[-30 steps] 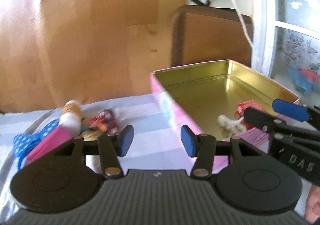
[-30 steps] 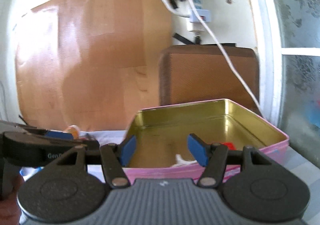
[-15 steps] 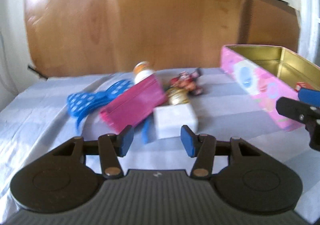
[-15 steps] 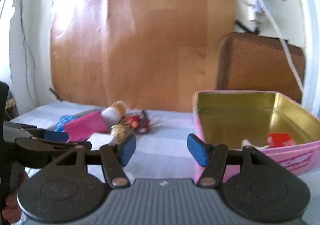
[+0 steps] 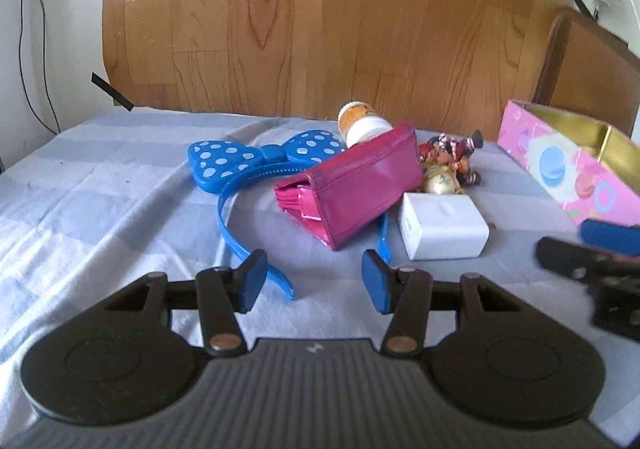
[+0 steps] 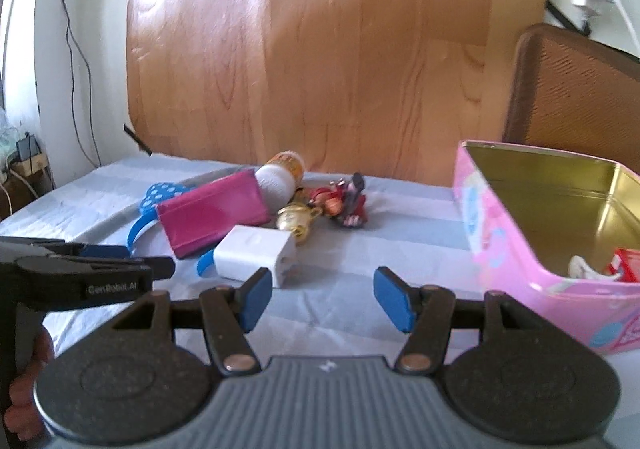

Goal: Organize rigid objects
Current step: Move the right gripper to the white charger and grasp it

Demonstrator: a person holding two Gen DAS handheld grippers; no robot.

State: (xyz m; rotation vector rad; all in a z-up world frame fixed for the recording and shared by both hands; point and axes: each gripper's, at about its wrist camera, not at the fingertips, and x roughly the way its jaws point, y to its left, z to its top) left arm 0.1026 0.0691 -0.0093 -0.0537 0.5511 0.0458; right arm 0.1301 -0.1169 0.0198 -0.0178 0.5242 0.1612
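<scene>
Left gripper (image 5: 314, 281) is hovering low over the striped cloth (image 5: 100, 185), jaws spread wide, gripping nothing, facing the clutter pile. Right gripper (image 6: 322, 299) is also hanging released and empty, just above the cloth. Pile is sitting mid-table: pink wallet (image 5: 352, 191) lying tilted over the blue polka-dot bow headband (image 5: 256, 159), white charger block (image 5: 442, 227) just beside it, gold trinket (image 5: 438, 181) and small red figurine (image 5: 452, 153) behind, white bottle with orange label (image 5: 362, 125) lying on its side touching the wallet. Pink tin box (image 6: 556, 233) is sitting open to the right, holding 2 items: a red piece (image 6: 624, 265) and a white piece (image 6: 584, 269).
</scene>
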